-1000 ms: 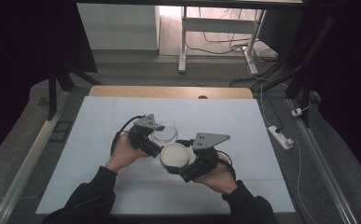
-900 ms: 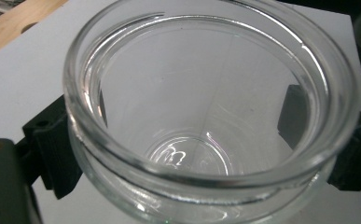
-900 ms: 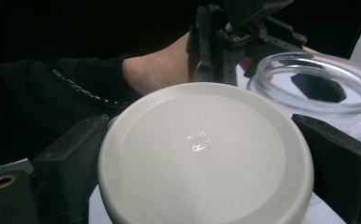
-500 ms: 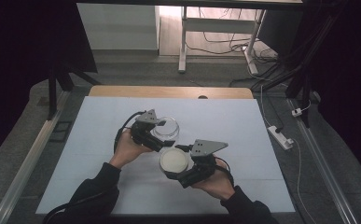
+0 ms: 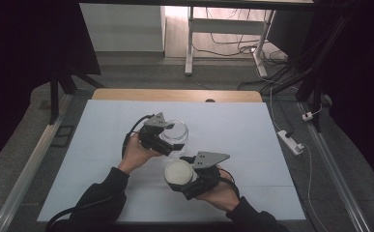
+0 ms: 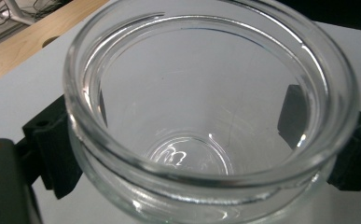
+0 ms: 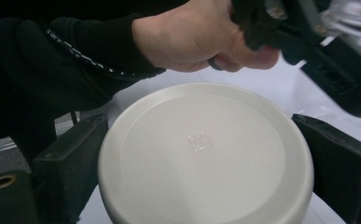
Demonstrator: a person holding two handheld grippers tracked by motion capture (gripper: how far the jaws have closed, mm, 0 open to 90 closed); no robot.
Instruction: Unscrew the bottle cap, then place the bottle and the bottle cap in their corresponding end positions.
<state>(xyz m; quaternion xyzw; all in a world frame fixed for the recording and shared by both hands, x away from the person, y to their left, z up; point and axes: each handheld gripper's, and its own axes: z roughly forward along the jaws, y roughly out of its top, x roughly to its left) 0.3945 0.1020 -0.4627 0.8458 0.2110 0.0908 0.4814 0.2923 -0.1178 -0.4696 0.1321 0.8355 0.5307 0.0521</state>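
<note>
The clear glass jar (image 5: 175, 136) stands upright and open-mouthed near the middle of the desk (image 5: 252, 130), with a thick rounded rim and nothing inside; black jaws press its sides. The round off-white lid (image 5: 178, 173), smooth with a small square mark at its centre, sits apart from the jar, nearer the person, clamped flat side up between jaws.

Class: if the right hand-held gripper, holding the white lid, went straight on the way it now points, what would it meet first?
Probably the person's left hand, directly ahead beyond the white lid; depth is unclear.
</note>
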